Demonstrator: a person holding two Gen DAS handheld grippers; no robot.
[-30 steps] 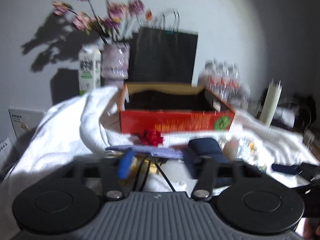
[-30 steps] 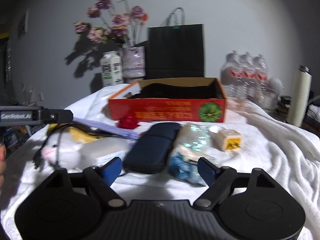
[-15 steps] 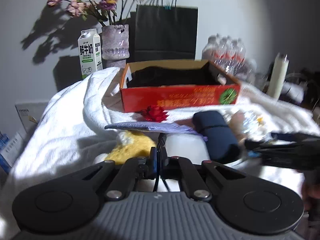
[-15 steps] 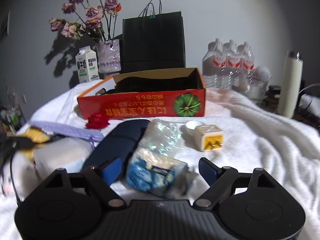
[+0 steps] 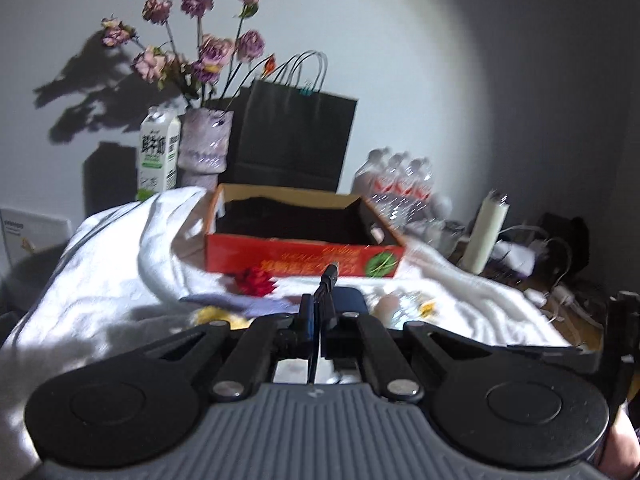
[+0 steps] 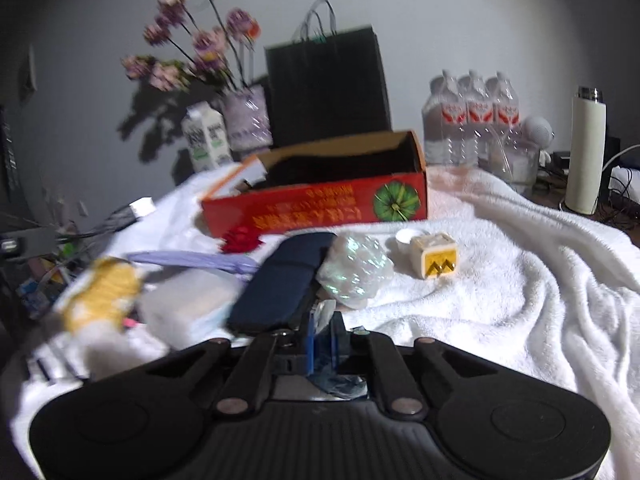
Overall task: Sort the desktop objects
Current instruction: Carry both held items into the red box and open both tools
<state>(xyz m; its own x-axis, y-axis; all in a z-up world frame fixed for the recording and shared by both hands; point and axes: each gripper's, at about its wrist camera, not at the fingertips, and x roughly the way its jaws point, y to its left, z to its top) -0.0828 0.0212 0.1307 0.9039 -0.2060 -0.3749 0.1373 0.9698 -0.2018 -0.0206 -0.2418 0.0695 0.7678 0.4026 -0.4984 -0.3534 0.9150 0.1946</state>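
My left gripper (image 5: 318, 318) is shut on a black cable (image 5: 326, 284) whose plug sticks up between the fingers, held above the white towel. My right gripper (image 6: 322, 338) is shut on a clear snack bag (image 6: 354, 270) with a blue printed end, pinched at its near end. The open red cardboard box (image 5: 300, 258) stands ahead; it also shows in the right wrist view (image 6: 320, 208). A dark blue case (image 6: 284, 284), a yellow-faced charger cube (image 6: 436, 254), a red bow (image 6: 240, 238), a yellow plush (image 6: 100, 294) and a clear plastic box (image 6: 188, 310) lie on the towel.
A black paper bag (image 6: 328, 88), flower vase (image 6: 246, 120) and milk carton (image 6: 206, 138) stand behind the box. Water bottles (image 6: 472, 120) and a white flask (image 6: 586, 150) stand at the right. The white towel (image 6: 520, 280) covers the table. The left gripper's body shows at the left edge (image 6: 24, 238).
My left gripper shut on the cable and lifted it off the towel. My right gripper closed on the snack bag's near end.
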